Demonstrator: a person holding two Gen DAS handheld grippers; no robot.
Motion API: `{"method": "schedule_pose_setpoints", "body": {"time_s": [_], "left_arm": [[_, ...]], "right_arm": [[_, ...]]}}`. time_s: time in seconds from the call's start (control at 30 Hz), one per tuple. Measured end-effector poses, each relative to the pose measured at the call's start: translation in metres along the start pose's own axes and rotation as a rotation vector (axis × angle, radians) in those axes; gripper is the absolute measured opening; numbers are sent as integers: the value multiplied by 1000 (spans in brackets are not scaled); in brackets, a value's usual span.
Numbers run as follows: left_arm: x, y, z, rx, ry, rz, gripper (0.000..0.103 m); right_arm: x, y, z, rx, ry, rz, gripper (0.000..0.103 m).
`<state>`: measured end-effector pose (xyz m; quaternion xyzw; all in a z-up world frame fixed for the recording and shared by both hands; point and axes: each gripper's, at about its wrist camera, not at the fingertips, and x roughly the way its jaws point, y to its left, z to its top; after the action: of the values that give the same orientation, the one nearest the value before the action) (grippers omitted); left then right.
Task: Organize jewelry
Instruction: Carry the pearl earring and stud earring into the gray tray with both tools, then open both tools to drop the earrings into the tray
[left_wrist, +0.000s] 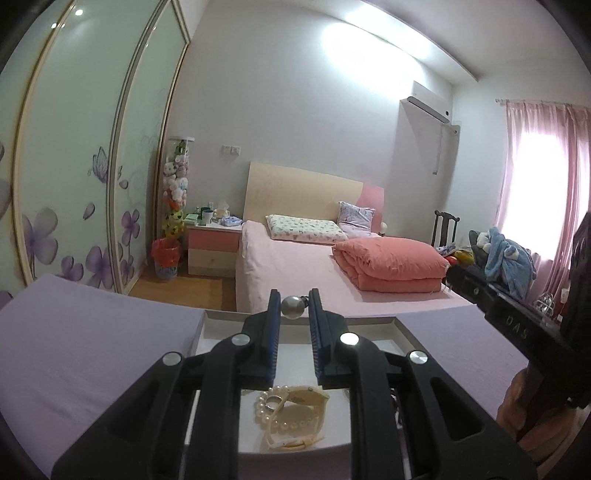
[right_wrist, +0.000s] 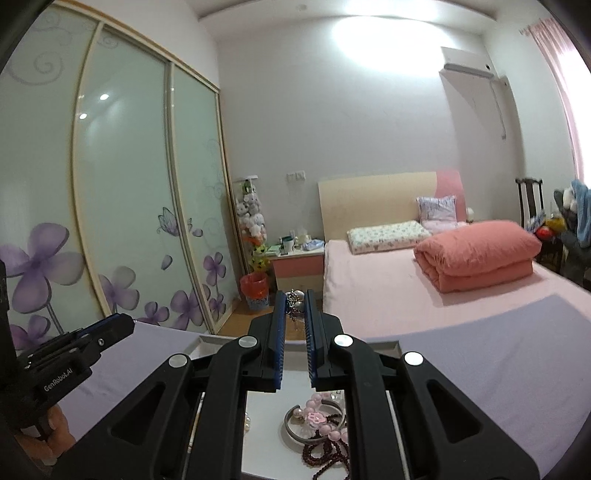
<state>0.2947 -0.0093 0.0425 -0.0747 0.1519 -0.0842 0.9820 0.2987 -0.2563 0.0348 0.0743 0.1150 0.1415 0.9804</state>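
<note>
My left gripper (left_wrist: 294, 299) is shut on a round silver pendant (left_wrist: 293, 306), held above a white tray (left_wrist: 384, 322) on a lavender cloth. Below the jaws lie a pearl bracelet (left_wrist: 264, 404), a ring (left_wrist: 274, 401) and a cream watch strap (left_wrist: 306, 398). My right gripper (right_wrist: 295, 301) is shut on a beaded, dangling piece of jewelry (right_wrist: 294, 304) above the same tray (right_wrist: 388, 345). Under it lie a silver bangle (right_wrist: 295, 428), a pink bead bracelet (right_wrist: 321, 417) and a dark red bead string (right_wrist: 325, 454). The left gripper shows at the left in the right wrist view (right_wrist: 122, 326).
The lavender cloth (left_wrist: 92, 350) covers the work surface. Behind it stands a pink bed (left_wrist: 306, 269) with a folded coral quilt (left_wrist: 391, 262). A wardrobe (right_wrist: 110, 184), a nightstand (left_wrist: 212, 243) and a red bin (left_wrist: 166, 258) are at the left. A dark cluttered desk (left_wrist: 480, 288) is at the right.
</note>
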Motion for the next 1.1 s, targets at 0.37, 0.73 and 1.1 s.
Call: {"method": "schedule_pose_setpoints", "body": {"time_s": [0.37,0.73,1.1], "left_arm": [[28,6,-20,5,62,6,16],[35,6,-27,21,78,1,16],[49,8,-40,17,131,-5,16]], "right_arm": [[29,0,-22,-10,100,-18,11],[31,1,-23,-2,112,-22,45],[35,5,-26,-14,133,-20,45]]}}
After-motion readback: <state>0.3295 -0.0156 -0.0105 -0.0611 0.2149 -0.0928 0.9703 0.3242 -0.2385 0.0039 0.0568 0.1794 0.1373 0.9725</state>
